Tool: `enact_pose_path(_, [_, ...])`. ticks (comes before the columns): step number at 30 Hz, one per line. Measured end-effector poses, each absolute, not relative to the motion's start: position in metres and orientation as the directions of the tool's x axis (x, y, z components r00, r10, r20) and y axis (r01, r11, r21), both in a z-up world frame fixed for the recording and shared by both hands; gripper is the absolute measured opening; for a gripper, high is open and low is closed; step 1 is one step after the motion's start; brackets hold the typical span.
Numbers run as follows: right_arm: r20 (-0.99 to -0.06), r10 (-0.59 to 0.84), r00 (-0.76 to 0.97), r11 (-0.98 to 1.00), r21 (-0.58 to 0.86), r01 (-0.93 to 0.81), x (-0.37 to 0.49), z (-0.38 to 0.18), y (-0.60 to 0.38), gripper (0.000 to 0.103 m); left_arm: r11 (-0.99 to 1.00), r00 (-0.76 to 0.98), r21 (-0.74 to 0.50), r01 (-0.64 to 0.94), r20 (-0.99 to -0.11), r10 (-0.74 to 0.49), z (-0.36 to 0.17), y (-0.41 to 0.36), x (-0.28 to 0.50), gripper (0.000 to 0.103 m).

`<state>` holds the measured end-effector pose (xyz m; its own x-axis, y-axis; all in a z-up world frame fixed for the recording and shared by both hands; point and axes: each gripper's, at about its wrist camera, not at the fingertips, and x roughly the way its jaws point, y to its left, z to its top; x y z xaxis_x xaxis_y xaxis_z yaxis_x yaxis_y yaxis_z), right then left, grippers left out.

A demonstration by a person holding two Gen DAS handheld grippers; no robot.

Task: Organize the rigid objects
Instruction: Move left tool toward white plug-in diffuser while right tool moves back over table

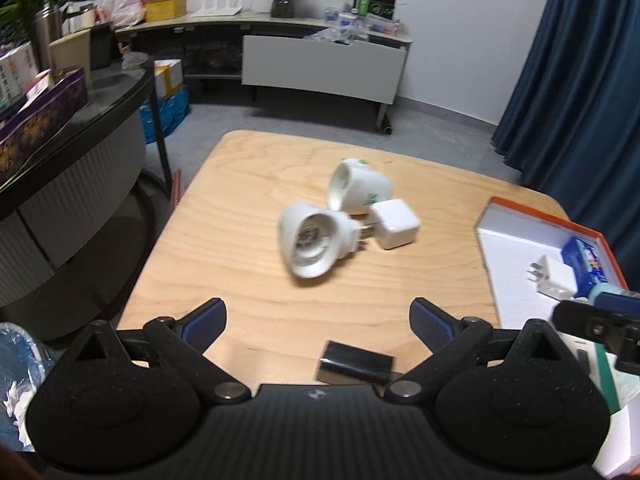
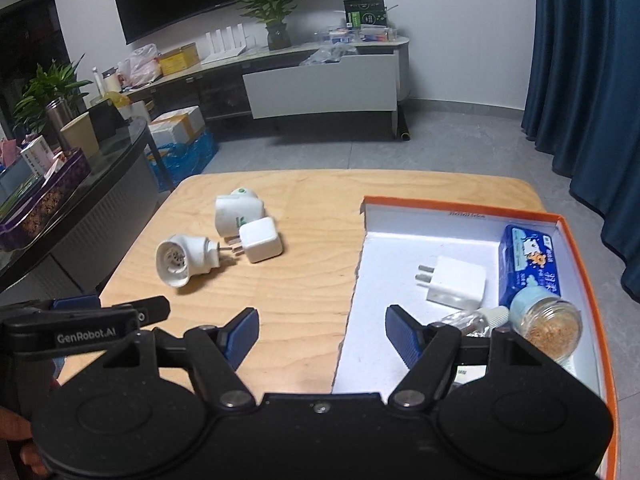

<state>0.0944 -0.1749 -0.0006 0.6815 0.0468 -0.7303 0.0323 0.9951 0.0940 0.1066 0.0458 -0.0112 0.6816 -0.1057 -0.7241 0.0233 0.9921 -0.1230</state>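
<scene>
Three white things lie together mid-table: a round plug-in socket [image 1: 310, 242] [image 2: 186, 259] on its side, a second white plug-in unit with green marks [image 1: 358, 192] [image 2: 236, 212] behind it, and a cube charger [image 1: 394, 223] [image 2: 261, 245]. A small black block [image 1: 354, 367] lies near the front edge, between the fingers of my left gripper [image 1: 318, 320], which is open and empty. My right gripper [image 2: 320, 334] hangs open and empty over the left wall of the orange-rimmed box [image 2: 464, 203] [image 1: 520, 205]. That box holds a white charger [image 2: 456, 283] [image 1: 554, 276], a blue tissue pack [image 2: 528, 258] and a jar [image 2: 548, 326].
The wooden table [image 1: 224, 240] [image 2: 312, 280] ends just past the white things. A dark glass counter [image 1: 100, 92] with boxes stands to the left. A low TV cabinet [image 2: 320, 88] lines the far wall, and a blue curtain [image 2: 588, 80] hangs at the right.
</scene>
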Motion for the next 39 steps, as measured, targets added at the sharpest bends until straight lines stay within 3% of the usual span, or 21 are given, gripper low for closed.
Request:
enact_pose_path(27, [-0.755,0.056,0.653,0.996,0.087,0.015,0.129,-0.020,-0.169,0.083,0.992,0.680,-0.045,0.120,-0.724,-0.115,-0.055,0.036,0.192,0.103])
enact_pose_path(33, [-0.760,0.065,0.647,0.995,0.096,0.013,0.142,-0.028,-0.166,0.083,0.984,0.697,-0.034,0.177,-0.702,-0.149,-0.057,0.032,0.195,0.072])
enact_pose_path(39, [-0.759,0.080,0.646,0.996,0.092,-0.016,0.156,-0.030,-0.158,0.083,0.982,0.694,-0.046,0.181,-0.702,-0.161,-0.055,0.042,0.191,0.072])
